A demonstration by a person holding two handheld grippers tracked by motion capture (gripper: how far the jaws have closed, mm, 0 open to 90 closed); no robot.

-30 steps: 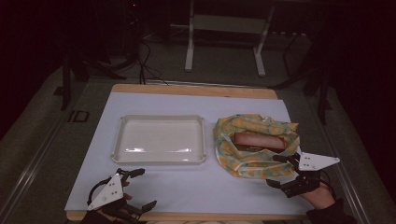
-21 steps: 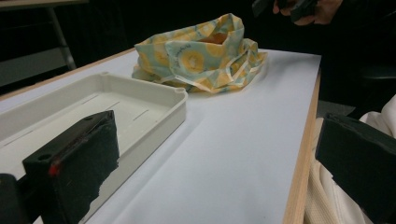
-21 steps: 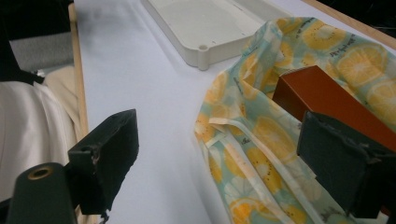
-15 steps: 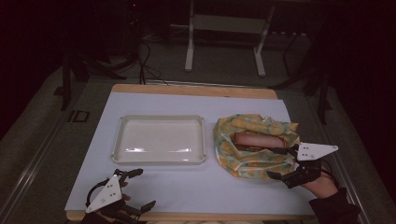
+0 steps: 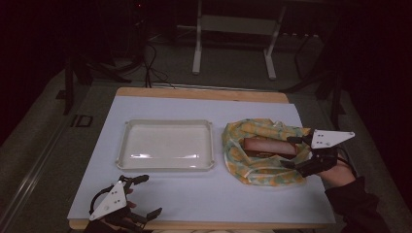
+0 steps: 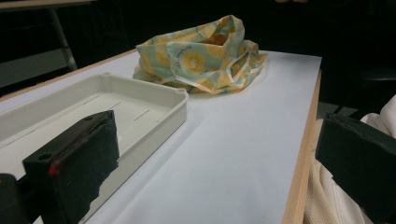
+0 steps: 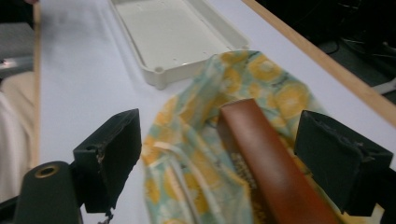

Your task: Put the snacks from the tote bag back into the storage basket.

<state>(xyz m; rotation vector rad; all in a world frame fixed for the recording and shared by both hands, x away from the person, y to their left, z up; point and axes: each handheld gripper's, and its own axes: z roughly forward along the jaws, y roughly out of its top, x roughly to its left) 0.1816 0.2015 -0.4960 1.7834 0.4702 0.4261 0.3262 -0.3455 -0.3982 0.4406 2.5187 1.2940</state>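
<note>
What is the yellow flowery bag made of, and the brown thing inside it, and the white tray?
The bag looks like thin, soft cloth: it crumples and folds, with a matte printed pattern. The brown thing looks hard and smooth with a slight sheen, maybe leather or plastic; I cannot tell which. The tray looks like stiff cream plastic: moulded rim, rounded corners, glossy highlights.
</note>
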